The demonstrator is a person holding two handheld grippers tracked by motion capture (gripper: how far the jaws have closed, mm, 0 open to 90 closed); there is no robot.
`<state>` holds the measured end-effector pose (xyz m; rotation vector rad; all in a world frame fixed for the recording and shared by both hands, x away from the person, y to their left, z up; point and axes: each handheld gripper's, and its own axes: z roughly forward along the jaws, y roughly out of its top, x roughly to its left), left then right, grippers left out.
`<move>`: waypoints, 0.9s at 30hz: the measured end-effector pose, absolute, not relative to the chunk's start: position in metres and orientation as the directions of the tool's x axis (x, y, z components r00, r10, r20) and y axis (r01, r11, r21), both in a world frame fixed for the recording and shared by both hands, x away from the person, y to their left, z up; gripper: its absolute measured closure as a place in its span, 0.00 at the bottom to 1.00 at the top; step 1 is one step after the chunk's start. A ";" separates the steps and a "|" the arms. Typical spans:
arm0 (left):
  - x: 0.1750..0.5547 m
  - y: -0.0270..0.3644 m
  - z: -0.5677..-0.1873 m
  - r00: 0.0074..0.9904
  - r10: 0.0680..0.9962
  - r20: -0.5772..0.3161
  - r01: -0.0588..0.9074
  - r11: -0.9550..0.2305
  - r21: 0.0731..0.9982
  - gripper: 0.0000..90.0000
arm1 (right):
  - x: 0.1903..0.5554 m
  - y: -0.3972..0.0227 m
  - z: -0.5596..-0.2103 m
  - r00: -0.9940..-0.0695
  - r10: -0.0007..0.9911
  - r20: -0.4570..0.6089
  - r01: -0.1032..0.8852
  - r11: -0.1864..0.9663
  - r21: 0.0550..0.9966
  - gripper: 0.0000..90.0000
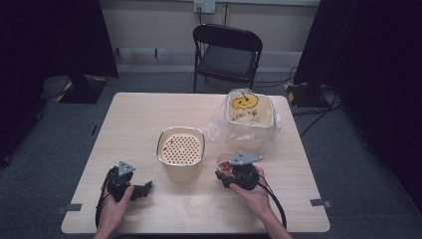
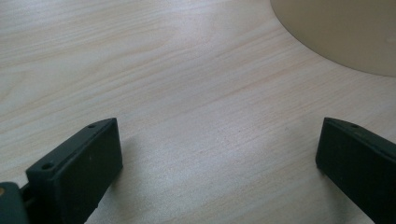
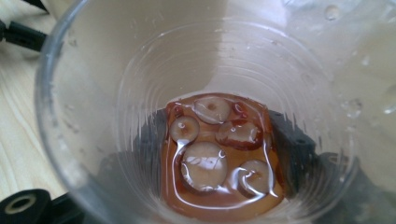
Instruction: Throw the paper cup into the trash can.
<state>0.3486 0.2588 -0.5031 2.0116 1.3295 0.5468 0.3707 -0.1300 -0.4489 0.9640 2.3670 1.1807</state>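
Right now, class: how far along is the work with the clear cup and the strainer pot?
Done: the right gripper is shut on the clear cup. In hand: the cup, with amber liquid and round slices still inside, beside the strainer pot. Left, likely: tipping it over the strainer. The left gripper sits open over the table.

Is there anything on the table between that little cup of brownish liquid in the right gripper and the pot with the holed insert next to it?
Nothing visible does. The clear cup, gripped by the right gripper, sits just right of the strainer pot, with bare table between them. The bag-lined bin stands farther back, off that line.
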 end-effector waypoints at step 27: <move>0.349 0.258 -0.503 0.393 0.920 -0.013 0.644 -0.265 0.718 0.00 | 0.416 -0.095 -0.348 -0.662 0.687 -0.300 0.248 0.578 0.778 0.55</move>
